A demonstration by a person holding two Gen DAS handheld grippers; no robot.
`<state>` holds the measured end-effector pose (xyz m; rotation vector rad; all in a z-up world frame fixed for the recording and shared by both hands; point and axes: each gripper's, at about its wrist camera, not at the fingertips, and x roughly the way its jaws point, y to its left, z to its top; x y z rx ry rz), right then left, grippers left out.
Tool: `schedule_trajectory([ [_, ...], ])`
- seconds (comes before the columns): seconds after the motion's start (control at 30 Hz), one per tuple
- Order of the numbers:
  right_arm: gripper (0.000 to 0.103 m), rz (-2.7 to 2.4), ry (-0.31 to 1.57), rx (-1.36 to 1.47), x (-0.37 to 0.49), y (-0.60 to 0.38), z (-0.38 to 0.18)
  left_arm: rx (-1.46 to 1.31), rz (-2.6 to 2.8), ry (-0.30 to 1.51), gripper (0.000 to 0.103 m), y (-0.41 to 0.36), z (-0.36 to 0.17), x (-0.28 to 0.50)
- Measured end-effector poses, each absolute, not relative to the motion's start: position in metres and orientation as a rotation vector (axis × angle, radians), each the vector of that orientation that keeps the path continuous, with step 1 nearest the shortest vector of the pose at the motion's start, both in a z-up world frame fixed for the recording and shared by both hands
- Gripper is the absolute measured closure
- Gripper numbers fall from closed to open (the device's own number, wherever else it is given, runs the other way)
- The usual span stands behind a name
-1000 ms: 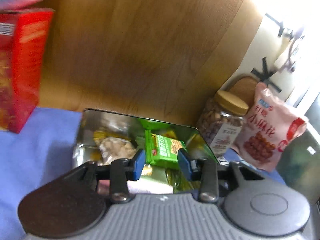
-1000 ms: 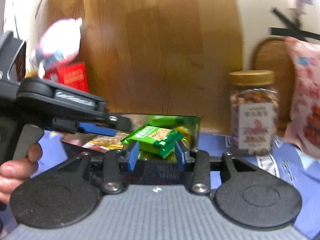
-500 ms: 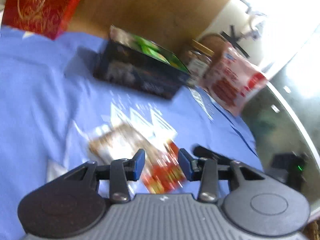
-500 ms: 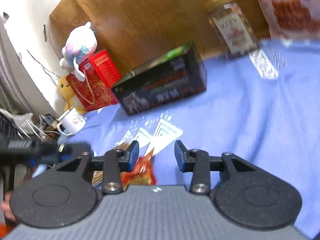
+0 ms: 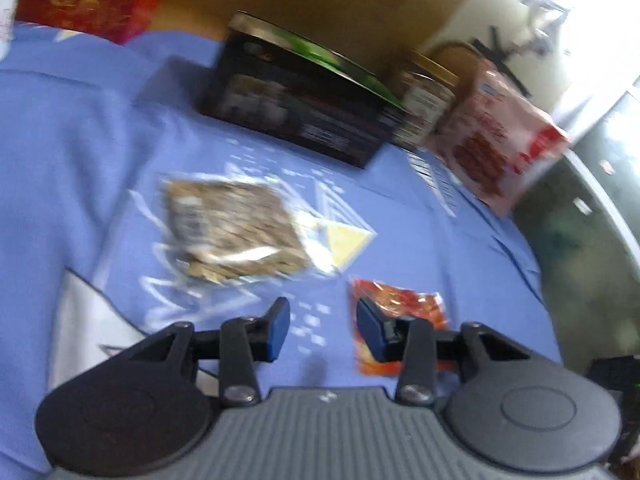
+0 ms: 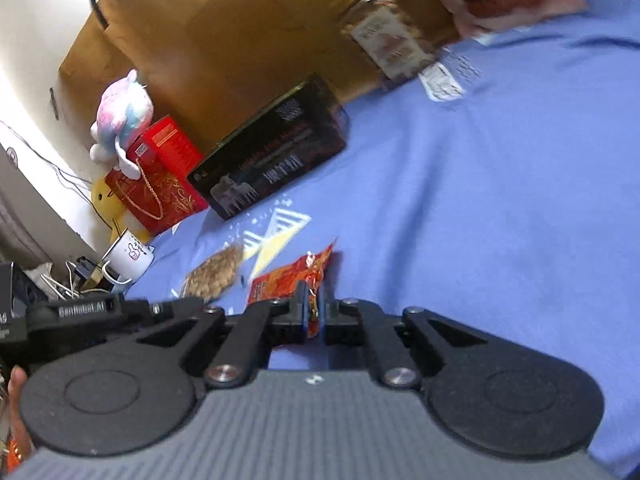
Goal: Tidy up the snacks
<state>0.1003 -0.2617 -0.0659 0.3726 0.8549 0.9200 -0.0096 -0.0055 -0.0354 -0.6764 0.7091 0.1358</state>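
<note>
A: Biggest risk first: the cloth [image 6: 500,184]. It's soft, blue and rumpled, so a closing pad could pinch a fold along with a snack and drag everything.

B: Then the box [image 6: 276,152], dark, glossy and hard-edged, standing well behind the loose snacks. A carried packet could clip its rim instead of dropping inside, I'd guess.

A: The jar [image 6: 384,36] and the pink bag [image 5: 500,136] stand beside the box, so a wide swing might knock the jar, which is smooth and round.

B: Next, the clear pack [image 5: 232,232]: flat, crinkly film over brown pieces, lying on the cloth ahead of the left gripper [image 5: 322,330]. Those jaws are opening with nothing between them. Film like that is slippery, so it may slide away rather than lift.

A: Smallest, the red packet [image 6: 292,280]. The right gripper [image 6: 316,312] is closing on its near edge, the foil caught between the pads.

B: A thin, shiny corner grip. It could slip out, or the packet may flop on the way.
</note>
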Motion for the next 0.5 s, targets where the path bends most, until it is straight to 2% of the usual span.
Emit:
schedule_trajectory([
  [0.13, 0.088, 0.965, 0.852, 0.377, 0.097, -0.269, -0.069, -0.654, 0.066, 0.743, 0.055, -0.027, -0.040, 0.000],
  [0.2, 0.087, 0.972, 0.861, 0.381, 0.099, -0.266, -0.069, -0.645, 0.042, 0.740, 0.047, -0.034, -0.042, 0.005],
  [0.37, 0.088, 0.988, 0.929, 0.511, 0.111, -0.258, -0.083, -0.611, 0.042, 0.728, 0.053, -0.043, -0.043, 0.012],
  [0.5, 0.089, 0.976, 0.961, 0.550, 0.116, -0.257, -0.082, -0.651, 0.045, 0.708, 0.051, -0.037, -0.045, 0.012],
])
